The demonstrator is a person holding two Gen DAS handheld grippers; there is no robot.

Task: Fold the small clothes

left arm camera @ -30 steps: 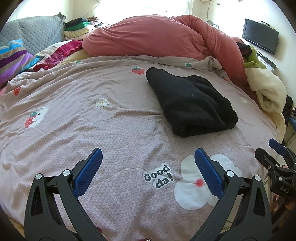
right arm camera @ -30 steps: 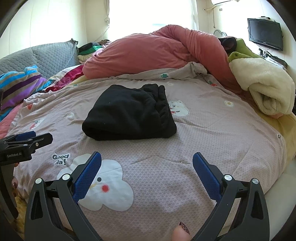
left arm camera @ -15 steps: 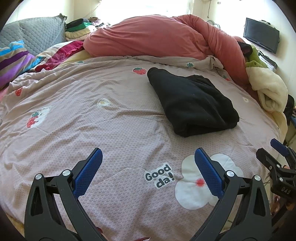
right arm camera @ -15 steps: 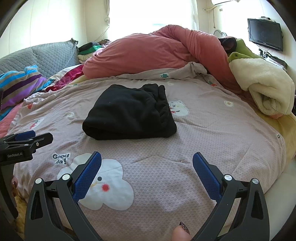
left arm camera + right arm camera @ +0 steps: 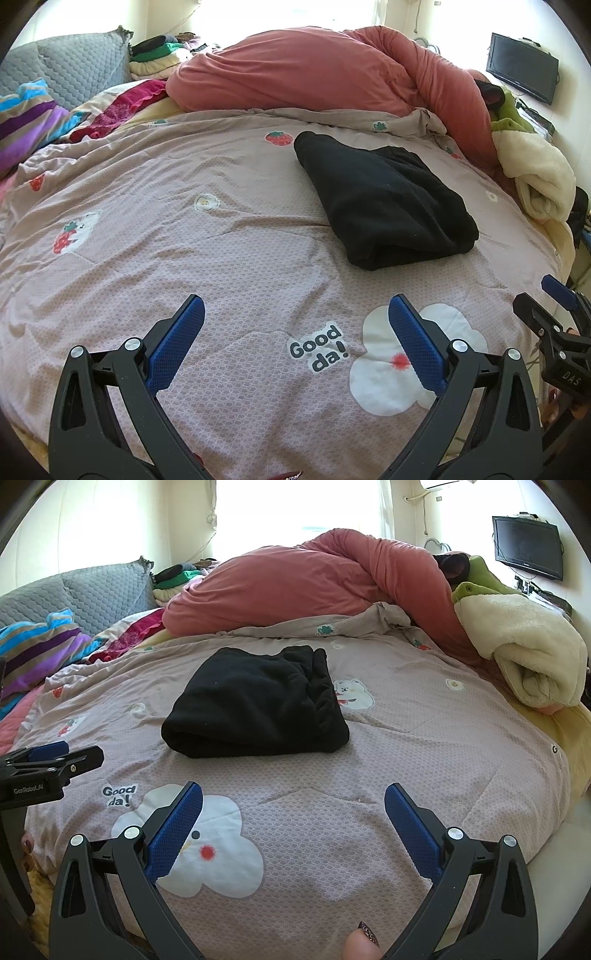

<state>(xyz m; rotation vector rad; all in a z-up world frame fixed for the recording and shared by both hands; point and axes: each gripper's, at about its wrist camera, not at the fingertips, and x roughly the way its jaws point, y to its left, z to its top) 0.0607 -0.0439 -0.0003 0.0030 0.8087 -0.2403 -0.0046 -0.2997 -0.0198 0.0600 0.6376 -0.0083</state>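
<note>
A mauve cartoon-print quilt [image 5: 155, 229] covers the bed. Behind it lies a bunched salmon-pink duvet [image 5: 303, 70]; at its right edge, a rolled cream fleece blanket [image 5: 532, 653]. A folded black fleece garment [image 5: 255, 705] rests mid-quilt. Nearest the cameras, the left gripper [image 5: 295, 332] and right gripper [image 5: 293, 812] hover spread wide, holding nothing.

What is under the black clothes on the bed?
The folded black clothes lie on the pinkish printed bedspread, beside a white bear print. Whatever print sits directly beneath them is covered, so that cannot be seen.
</note>
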